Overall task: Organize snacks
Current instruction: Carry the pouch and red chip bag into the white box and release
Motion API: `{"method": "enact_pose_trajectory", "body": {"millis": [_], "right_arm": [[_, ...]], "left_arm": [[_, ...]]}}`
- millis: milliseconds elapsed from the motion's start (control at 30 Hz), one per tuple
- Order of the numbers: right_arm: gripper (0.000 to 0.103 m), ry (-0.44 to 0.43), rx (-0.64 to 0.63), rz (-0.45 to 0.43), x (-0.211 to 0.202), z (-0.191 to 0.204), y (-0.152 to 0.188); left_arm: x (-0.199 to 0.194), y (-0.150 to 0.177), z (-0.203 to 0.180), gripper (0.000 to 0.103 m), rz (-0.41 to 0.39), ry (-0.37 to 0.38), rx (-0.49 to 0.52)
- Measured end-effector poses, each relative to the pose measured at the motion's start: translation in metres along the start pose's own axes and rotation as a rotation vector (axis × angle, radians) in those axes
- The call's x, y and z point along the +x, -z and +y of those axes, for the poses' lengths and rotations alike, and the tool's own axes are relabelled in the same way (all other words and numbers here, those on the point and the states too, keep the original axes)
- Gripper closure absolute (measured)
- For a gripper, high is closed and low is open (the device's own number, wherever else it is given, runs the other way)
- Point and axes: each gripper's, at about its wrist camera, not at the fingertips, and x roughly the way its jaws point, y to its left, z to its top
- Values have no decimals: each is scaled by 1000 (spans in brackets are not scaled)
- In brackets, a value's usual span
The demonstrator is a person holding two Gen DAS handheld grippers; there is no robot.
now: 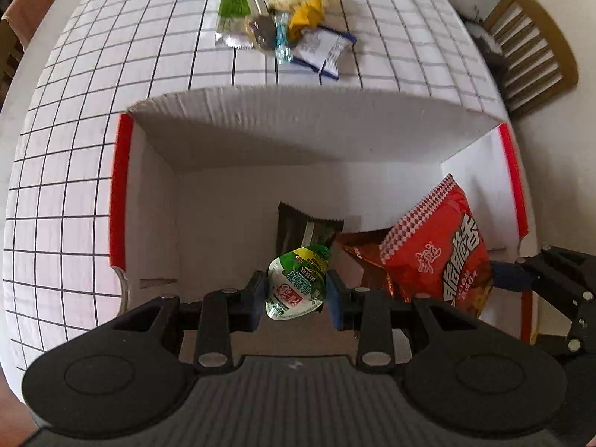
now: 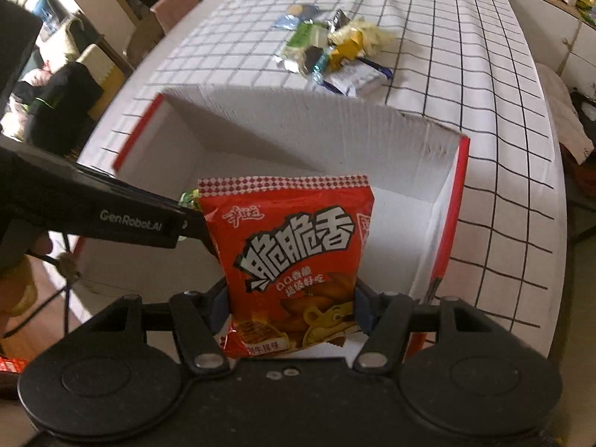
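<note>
On your left, the checked cloth covers the worktop (image 1: 74, 171), and the white cardboard box (image 1: 149, 201) with red edges sits on it, open at the top. Your left gripper (image 1: 296, 292) points steeply down into the box, its jaws drawn in narrow and pressing on both sides of a small jelly cup (image 1: 298, 283) with a green and white lid. The cup hangs between the blue pads above the box floor. Just beyond it, a dark wrapper (image 1: 301, 227) lies on the bottom of the box, with an orange-brown packet (image 1: 363, 260) beside it.

Further right, your right gripper (image 2: 292, 307) holds the red snack bag (image 2: 294, 257) upright by its lower part, the jaws about half spread and closed against the bag's two sides. The bag stands over the right half of the box, its checked top edge level with the far wall. From the left camera the same bag leans near the box's right wall.

Beyond the box, near the middle of the worktop, a loose pile of snacks (image 2: 331, 52) waits: green, yellow, silver and blue-and-white packets touching one another. A wooden chair (image 1: 536, 48) stands off the worktop's right edge.
</note>
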Motion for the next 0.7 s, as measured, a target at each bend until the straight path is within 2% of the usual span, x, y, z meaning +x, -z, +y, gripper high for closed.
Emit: {"method": "enact_pose_trajectory", "body": {"millis": [233,367,700], "right_arm": [[40,69,-44,34,19,8,0],[40,83,-41,41,23,7,0],[39,92,-33,36,26,5,-1]], "left_arm": [[31,-7,-3,69,136,-17,-18],[40,-7,-5,69,158,-35,-13],[47,-6,-4,68,186,-5,-23]]}}
